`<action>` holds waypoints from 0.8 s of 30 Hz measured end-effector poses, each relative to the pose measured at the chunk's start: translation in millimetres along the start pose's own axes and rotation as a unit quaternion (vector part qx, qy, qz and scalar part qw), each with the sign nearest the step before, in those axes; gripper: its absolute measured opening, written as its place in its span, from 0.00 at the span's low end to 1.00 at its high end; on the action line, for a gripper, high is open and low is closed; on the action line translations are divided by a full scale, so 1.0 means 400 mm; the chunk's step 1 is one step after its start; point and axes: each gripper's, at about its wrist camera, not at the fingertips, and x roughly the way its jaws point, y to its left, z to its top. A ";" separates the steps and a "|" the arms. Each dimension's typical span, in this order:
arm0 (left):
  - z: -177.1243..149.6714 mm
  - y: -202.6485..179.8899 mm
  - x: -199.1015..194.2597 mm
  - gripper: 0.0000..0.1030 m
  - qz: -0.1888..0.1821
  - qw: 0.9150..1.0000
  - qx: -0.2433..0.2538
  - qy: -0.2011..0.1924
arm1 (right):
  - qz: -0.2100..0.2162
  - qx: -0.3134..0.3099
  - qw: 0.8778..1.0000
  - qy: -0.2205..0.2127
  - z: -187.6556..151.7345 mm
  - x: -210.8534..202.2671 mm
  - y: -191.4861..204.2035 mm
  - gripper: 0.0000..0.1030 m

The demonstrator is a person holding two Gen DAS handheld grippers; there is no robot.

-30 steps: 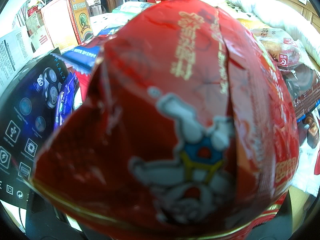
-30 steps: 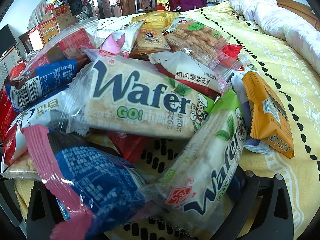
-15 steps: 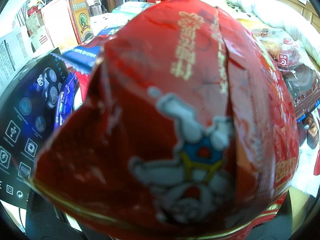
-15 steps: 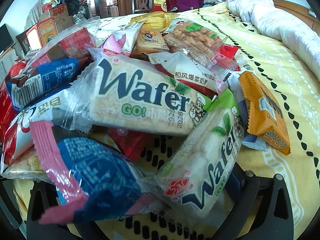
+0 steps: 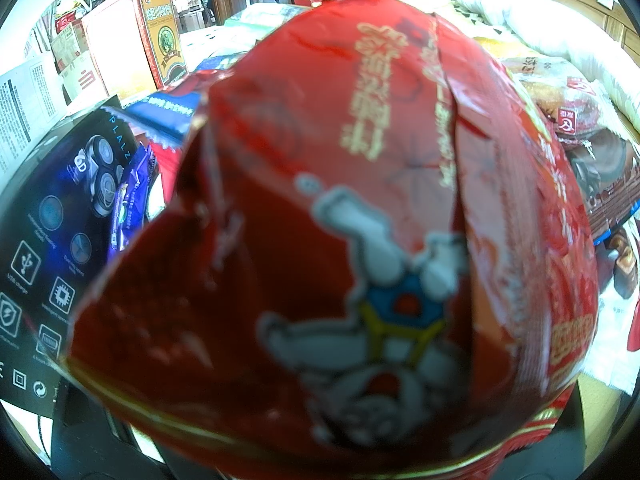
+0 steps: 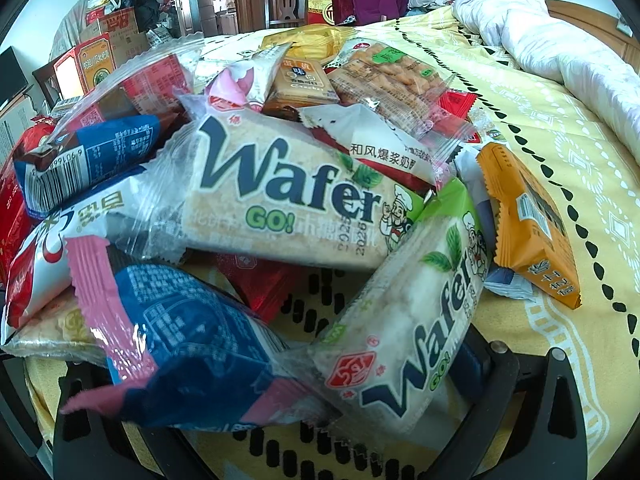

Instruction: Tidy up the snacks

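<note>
**Risk check — red bag held, pile loose**

Left gripper [image 5: 320, 456]: a red bag [image 5: 360, 220] fills its view, apparently pinched at the bottom hem; jaws hidden, so contact is a judgement. Thin film could slip out.

Right gripper [image 6: 304, 432]: spread, low over the bed [image 6: 560, 152], a wafer pack [image 6: 412, 332] and blue pack [image 6: 192, 344] lying between its fingers. Closing may catch both — or topple the pile.
</note>
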 end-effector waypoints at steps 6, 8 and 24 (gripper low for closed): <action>0.000 0.000 0.000 1.00 0.000 1.000 0.000 0.000 | -0.002 0.000 1.000 0.009 0.001 0.000 0.001 1.00; -0.001 -0.001 -0.002 1.00 0.000 1.000 0.000 0.000 | -0.002 0.000 1.000 0.011 0.001 0.001 0.001 1.00; 0.001 0.000 0.001 1.00 0.000 1.000 0.000 0.000 | -0.002 0.000 1.000 0.017 0.002 0.001 0.003 1.00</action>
